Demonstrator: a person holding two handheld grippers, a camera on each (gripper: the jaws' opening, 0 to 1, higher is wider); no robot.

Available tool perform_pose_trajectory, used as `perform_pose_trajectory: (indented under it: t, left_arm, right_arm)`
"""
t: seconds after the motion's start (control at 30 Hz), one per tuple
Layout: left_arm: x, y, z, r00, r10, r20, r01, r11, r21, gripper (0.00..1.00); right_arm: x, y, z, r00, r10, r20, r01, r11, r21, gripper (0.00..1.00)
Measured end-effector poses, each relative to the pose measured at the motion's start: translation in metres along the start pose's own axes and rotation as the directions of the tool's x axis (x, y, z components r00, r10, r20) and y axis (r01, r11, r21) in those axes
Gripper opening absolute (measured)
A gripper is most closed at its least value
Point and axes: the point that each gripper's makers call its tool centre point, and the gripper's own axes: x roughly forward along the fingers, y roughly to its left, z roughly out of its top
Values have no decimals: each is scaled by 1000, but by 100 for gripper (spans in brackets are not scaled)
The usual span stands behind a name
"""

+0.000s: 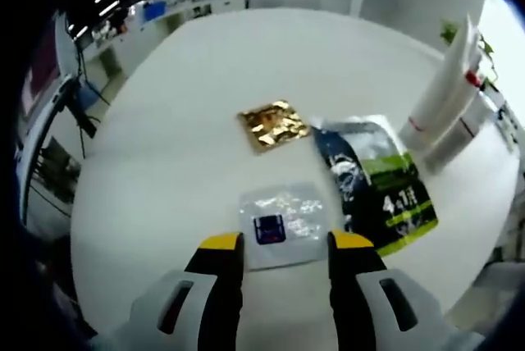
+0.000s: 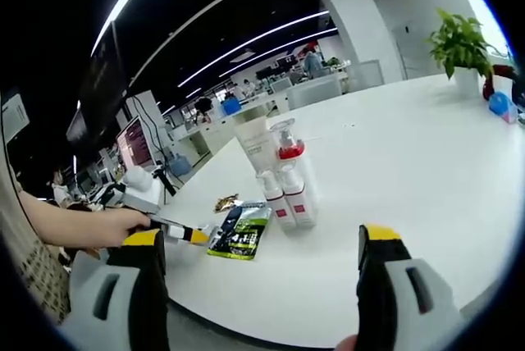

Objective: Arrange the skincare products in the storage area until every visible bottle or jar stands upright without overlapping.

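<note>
Seen in the left gripper view: left tongs (image 1: 285, 243) at the bottom centre, yellow-tipped jaws parted and holding nothing, just above a clear sachet (image 1: 280, 224) with a dark blue label lying flat on the white bench (image 1: 164, 138). Counted three flat packets in that view: the clear sachet, a gold foil sachet (image 1: 274, 125) above it at mid-frame, and a black-and-green pouch (image 1: 375, 185) to the right, its near corner cut by the right jaw. Noted white bottles (image 1: 447, 97) at the upper right edge, standing close together, stretched by the lens and partly cut off; number there hard to tell, contents not visible.

Seen in the right gripper view: right tongs (image 2: 258, 252) spread wide at the bottom, empty. Counted four white containers clustered upright at the centre: a tall white tube (image 2: 253, 148), a pump bottle with red collar (image 2: 289, 150), and two small pump bottles (image 2: 287, 195) in front, touching side by side. Contents hidden by opaque walls. Found the pouch and the gold sachet lying flat to the left of the cluster. Spotted a hand (image 2: 107, 226) at the left edge gripping the other tool, partly behind the left jaw. Noticed a potted plant (image 2: 459, 47) at the upper right
</note>
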Motion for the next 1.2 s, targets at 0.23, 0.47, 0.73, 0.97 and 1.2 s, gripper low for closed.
perform_pose_trajectory:
  t: [0.23,0.47,0.73,0.97,1.2]
  left_arm:
    - [2,-4,-3,1000,-13,-6,13,1000,-14,38]
    - [4,-4,-4,1000,-7,2,7,1000,-9,38]
    - [4,-5,-1,1000,-18,23,19,999,-47,39]
    - [3,-5,1,999,-27,35,28,998,-50,43]
    - [-8,-11,23,989,-64,137,60,998,30,48]
  right_arm:
    - [0,-2,-1,1000,1,-3,-1,1000,1,98]
    - [0,-4,-2,1000,-2,-4,2,1000,1,98]
    - [0,-6,-2,1000,-5,-3,5,1000,1,98]
    - [0,-5,-1,1000,-4,1,4,1000,-2,98]
    - [0,-3,0,1000,-2,6,2,1000,-7,98]
